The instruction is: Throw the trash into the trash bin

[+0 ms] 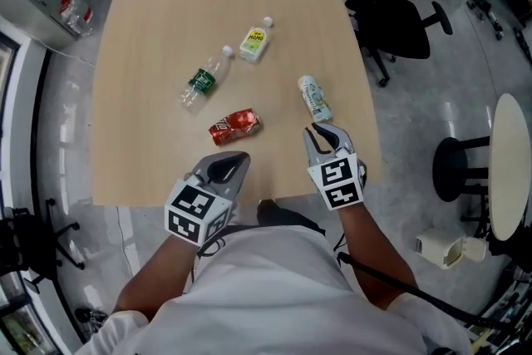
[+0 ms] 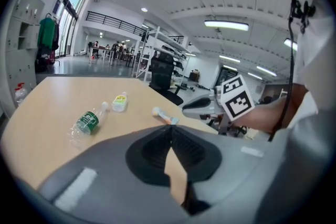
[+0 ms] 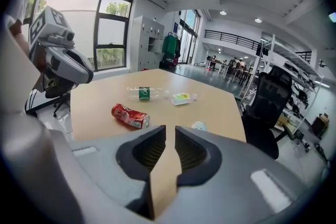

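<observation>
Reaching: left claw (image 1: 239, 158) together, right claw (image 1: 324, 133) slightly apart, both empty at the pale wooden bench's (image 1: 141, 54) near edge; next, it should straddle the white plastic bottle (image 1: 314, 97).

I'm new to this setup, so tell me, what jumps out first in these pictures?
A crushed red can lies on the wooden table, near a green-label bottle, a yellow-label bottle and a white bottle. At the near edge hover the left gripper, shut, and the right gripper, slightly open and empty.
</observation>
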Demonstrator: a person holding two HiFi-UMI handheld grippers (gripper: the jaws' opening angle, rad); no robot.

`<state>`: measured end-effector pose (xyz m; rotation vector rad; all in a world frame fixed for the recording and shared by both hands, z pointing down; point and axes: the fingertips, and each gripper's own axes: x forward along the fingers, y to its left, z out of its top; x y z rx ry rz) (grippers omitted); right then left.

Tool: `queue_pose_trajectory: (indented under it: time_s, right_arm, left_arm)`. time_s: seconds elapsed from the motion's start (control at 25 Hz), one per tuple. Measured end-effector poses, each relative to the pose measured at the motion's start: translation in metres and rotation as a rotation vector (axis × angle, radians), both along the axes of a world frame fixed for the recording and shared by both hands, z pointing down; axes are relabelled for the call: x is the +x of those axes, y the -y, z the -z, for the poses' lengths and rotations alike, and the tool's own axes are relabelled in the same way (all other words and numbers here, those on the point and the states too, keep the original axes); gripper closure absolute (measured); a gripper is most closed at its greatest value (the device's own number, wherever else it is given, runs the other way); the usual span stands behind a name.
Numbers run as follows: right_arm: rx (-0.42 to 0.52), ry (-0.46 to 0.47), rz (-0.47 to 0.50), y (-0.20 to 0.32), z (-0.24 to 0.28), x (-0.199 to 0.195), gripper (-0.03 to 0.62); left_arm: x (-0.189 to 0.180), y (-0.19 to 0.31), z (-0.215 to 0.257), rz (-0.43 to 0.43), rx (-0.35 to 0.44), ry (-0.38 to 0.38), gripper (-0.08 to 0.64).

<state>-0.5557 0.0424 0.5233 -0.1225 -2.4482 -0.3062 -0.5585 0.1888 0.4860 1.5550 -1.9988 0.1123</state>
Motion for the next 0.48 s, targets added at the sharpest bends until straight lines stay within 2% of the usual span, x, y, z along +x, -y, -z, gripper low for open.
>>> queue_pose_trajectory:
  time_s: [0.48]
  right_arm:
    - [0.151,-0.143,0.011,0.038,-0.061,-0.046,0.465]
  left_arm:
    - [-0.019,0.026,-0.032,0.032,-0.05,-0.054,0.552]
